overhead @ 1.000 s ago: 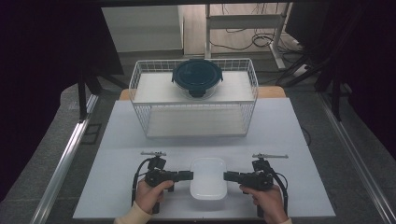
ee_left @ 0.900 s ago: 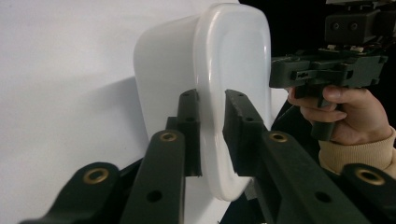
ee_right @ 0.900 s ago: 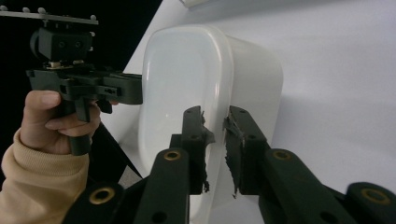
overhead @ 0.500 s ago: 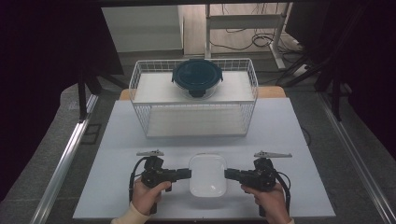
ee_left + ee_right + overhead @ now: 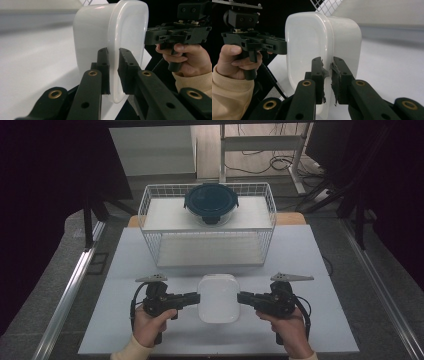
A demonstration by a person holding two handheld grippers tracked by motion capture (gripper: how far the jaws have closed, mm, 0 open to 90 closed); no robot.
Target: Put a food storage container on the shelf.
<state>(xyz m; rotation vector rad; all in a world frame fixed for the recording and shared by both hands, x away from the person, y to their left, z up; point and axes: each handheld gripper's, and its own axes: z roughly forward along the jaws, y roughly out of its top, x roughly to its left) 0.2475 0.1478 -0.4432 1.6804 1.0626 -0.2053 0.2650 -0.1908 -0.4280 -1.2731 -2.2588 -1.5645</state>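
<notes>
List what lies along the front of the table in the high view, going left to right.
Left hand → left gripper → white container → right gripper → right hand.

Near edge of the table (image 5: 125, 320), centre: the lidded container (image 5: 218, 298) sits between the two grippers, left gripper (image 5: 194, 297) on its left side, right gripper (image 5: 242, 297) on its right, each one's jaws closed over the rim. Behind it, further back on the table, stands the wire basket (image 5: 150, 215), and up on the basket's top shelf rests a round lidded bowl (image 5: 211, 202), roughly central.
</notes>
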